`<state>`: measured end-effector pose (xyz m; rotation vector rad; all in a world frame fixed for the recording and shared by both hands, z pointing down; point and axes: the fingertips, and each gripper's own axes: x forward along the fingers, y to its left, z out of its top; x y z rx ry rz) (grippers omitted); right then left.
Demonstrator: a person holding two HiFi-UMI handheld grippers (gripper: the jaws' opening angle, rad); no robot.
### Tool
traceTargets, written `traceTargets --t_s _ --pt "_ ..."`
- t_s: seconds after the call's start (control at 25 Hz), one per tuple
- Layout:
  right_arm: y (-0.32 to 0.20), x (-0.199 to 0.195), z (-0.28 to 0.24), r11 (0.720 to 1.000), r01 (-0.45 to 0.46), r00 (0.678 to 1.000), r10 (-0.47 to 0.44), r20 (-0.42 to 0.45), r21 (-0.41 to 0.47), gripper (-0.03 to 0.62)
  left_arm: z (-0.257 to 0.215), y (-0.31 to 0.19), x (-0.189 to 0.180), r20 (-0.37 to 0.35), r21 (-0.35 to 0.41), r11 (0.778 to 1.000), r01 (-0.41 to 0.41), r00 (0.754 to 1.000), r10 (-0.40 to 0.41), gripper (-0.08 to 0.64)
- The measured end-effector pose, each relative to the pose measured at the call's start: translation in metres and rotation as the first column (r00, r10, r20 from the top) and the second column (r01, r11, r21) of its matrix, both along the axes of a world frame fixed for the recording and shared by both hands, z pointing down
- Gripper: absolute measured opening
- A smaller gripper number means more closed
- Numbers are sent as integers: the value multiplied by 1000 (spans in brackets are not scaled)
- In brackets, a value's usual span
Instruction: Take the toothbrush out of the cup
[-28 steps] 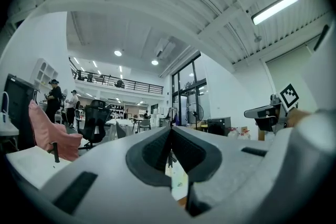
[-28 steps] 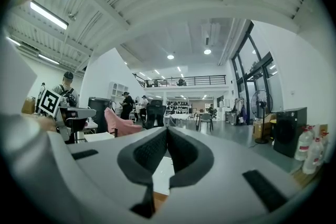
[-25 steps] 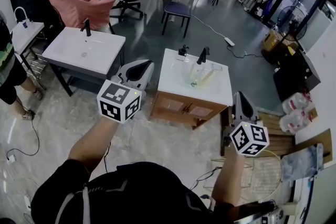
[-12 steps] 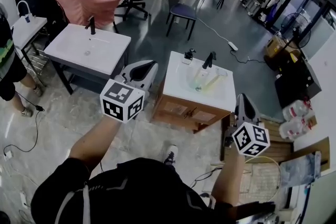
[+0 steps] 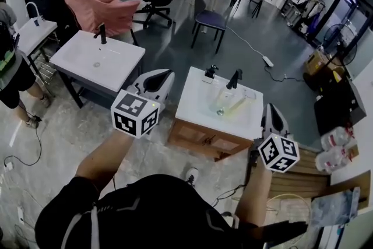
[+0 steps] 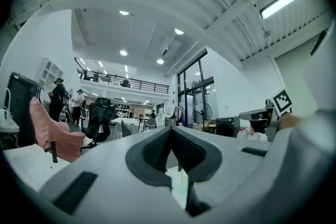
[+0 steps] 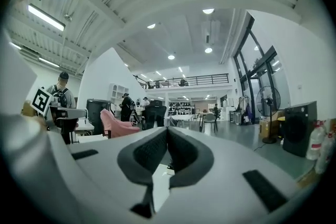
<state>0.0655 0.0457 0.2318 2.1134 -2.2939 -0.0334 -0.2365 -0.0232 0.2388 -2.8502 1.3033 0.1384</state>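
A white-topped wooden vanity (image 5: pixel 198 99) with a black faucet (image 5: pixel 234 79) stands ahead of me in the head view. In its basin is a clear cup (image 5: pixel 223 103) with a pale yellowish toothbrush (image 5: pixel 236 103); details are too small to tell. My left gripper (image 5: pixel 165 75) is held level, short of the vanity's left edge, jaws shut and empty. My right gripper (image 5: pixel 269 109) hovers by the vanity's right corner, also shut with nothing in it. The left gripper view shows the left gripper (image 6: pixel 170 128) with its pads meeting. The right gripper view shows the same for the right gripper (image 7: pixel 167 129).
A second white sink table (image 5: pixel 96 58) stands to the left, with a pink chair (image 5: pixel 96 6) behind it and a person (image 5: pixel 9 70) at the far left. A purple chair (image 5: pixel 211 17) is beyond the vanity. A wooden pallet (image 5: pixel 309 169) and plastic bottles (image 5: pixel 335 140) lie to the right.
Both grippers and the head view have moved forward toward the vanity, which now sits a little nearer and lower in the picture. Both pairs of jaws stay shut.
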Motion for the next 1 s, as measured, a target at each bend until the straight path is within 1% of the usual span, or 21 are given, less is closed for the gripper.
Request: traceTargets --t_s 0.12,0.28,0.56,0.84,1.0 --pt "-28 27 -2 1000 17 1000 -17 -10 2 5 0 -26 30 14 4 1000 14 1000 -14 3" --pt "-61 68 -2 1000 29 999 -29 -22 2 5 4 -62 72 13 -7 1000 28 1000 -28 5" --pt "-103 137 7 999 47 999 -47 3 -8 6 13 -108 145 41 -35 999 36 999 -35 5" --pt "-138 187 12 994 104 995 -104 3 -13 6 8 -145 208 47 -24 998 55 997 -54 5" --pt "-153 212 15 992 122 992 -122 16 -10 15 13 -155 239 62 -31 998 58 996 -56 5"
